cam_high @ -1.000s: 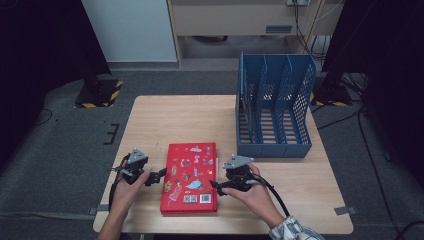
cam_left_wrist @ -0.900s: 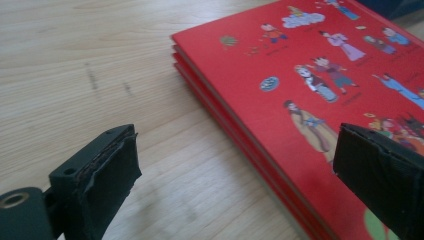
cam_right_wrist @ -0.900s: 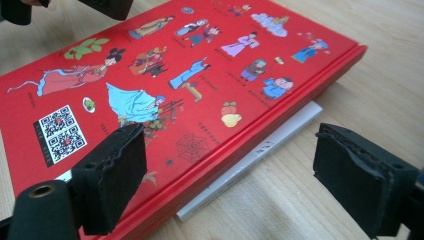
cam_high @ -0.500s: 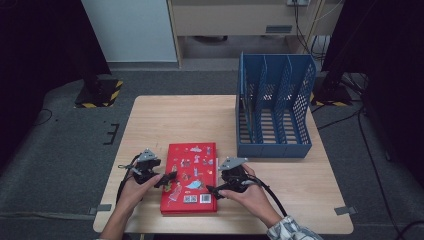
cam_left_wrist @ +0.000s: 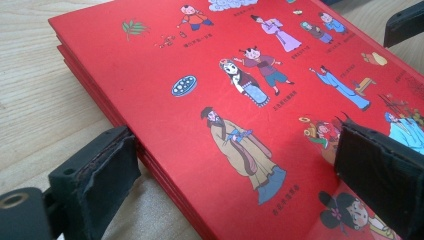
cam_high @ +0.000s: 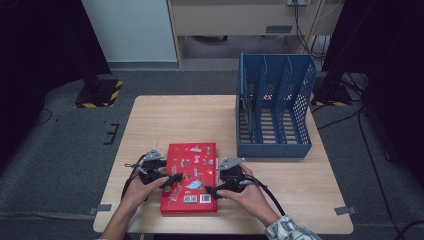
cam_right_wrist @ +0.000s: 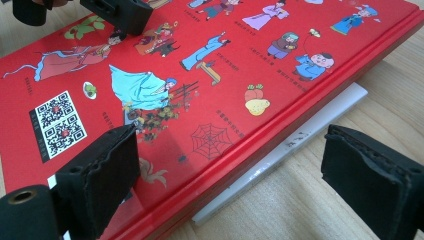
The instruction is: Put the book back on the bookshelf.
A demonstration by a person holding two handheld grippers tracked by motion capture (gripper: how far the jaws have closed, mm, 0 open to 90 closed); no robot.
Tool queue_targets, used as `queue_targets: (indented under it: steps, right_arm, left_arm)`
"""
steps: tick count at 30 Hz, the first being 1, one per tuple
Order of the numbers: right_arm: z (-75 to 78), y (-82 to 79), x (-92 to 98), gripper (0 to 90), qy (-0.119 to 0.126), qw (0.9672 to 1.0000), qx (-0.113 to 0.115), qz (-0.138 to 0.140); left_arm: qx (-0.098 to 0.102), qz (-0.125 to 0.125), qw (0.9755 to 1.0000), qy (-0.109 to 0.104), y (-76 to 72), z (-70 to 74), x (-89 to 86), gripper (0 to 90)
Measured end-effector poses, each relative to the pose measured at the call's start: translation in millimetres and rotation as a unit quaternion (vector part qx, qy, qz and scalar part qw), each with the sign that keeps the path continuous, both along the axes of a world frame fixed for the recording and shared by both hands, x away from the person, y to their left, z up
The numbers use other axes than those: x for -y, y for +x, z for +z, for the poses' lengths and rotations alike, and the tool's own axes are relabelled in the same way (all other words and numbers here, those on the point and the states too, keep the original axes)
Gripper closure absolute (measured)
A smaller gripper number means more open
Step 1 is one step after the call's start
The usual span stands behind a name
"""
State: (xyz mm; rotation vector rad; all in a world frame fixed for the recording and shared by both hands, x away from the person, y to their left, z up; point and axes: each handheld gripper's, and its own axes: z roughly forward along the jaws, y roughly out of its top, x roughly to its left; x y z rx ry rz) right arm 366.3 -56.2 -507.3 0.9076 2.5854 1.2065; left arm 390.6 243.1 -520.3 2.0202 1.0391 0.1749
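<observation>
The red book (cam_high: 190,177) lies flat on the wooden counter (cam_high: 190,120), near the front edge and a little left of the middle. Its cover carries small drawn figures and a square code. From the book, the blue file rack (cam_high: 274,112) stands at about 1 o'clock, well apart, on the right part of the counter.

The left tool (cam_high: 172,180) is at 9 o'clock of the book, at its left edge. In the left gripper view this tool (cam_left_wrist: 235,170) stands released: one jaw is beside the red edge, low on the counter, and the other jaw is over the cover; I cannot tell if they touch the book. The pads do not press it.

The right tool (cam_high: 212,191) is at 3 o'clock of the book, at its right edge. In the right gripper view this tool (cam_right_wrist: 230,175) is also released, and its jaws have just been opening. One jaw is over the cover near the code, the other over bare wood, with the book's edge and a white strip (cam_right_wrist: 280,155) under it between them
</observation>
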Motion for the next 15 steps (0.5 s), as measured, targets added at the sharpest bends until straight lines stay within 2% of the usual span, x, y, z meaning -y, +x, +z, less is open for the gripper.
queue_targets:
  steps: [4, 7, 13, 15]
  right_arm:
    - [-1.0, 2.4, 0.9, 6.5, 0.001, 1.0, -0.006, 0.0]
    - [-2.8, 5.2, 0.9, 5.3, 0.008, 0.9999, -0.014, 0.0]
    - [-6.0, 12.2, 1.8, 2.6, 0.021, 0.9991, -0.036, 0.006]
    - [-7.7, 15.0, 1.5, 2.4, 0.028, 0.9988, -0.04, 0.008]
  left_arm:
    - [0.0, -0.001, 1.0, 0.01, 0.6, 2.8, 1.1, 4.1]
    - [-0.001, 0.005, 1.0, 0.005, 0.7, 4.9, 1.8, 5.6]
    - [0.011, 0.003, 0.9999, 0.002, 2.3, 8.4, 2.2, 9.3]
    - [0.009, 0.0, 0.9999, 0.005, 3.6, 9.1, 4.8, 10.0]
